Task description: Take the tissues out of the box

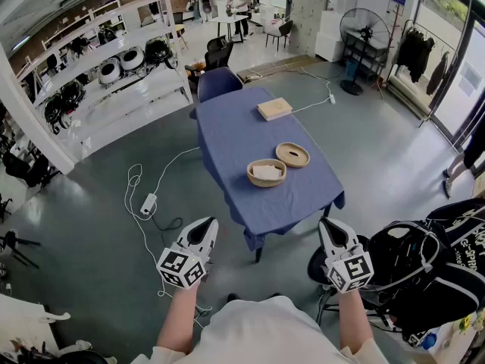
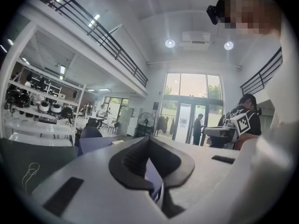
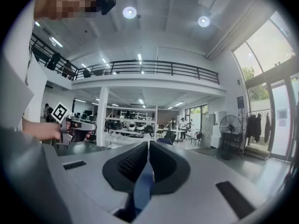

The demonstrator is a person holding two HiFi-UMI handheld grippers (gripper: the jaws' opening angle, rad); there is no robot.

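Observation:
A flat tan tissue box (image 1: 274, 108) lies at the far end of the blue-clothed table (image 1: 235, 139). Nearer on the table sit a woven basket (image 1: 267, 173) holding something white and a second, shallower woven basket (image 1: 292, 155). My left gripper (image 1: 205, 224) and right gripper (image 1: 330, 223) hang in the air short of the table's near edge, far from the box. Both are shut with nothing between the jaws. In the left gripper view the left gripper (image 2: 149, 141) points level across the room, as does the right gripper (image 3: 148, 146) in its own view.
A blue chair (image 1: 218, 82) stands at the table's far end. A black backpack (image 1: 424, 271) rests on a seat at my right. A white power strip (image 1: 148, 203) and cable lie on the floor at left. White shelves (image 1: 114, 74) line the left, and a fan (image 1: 364, 32) stands at the back right.

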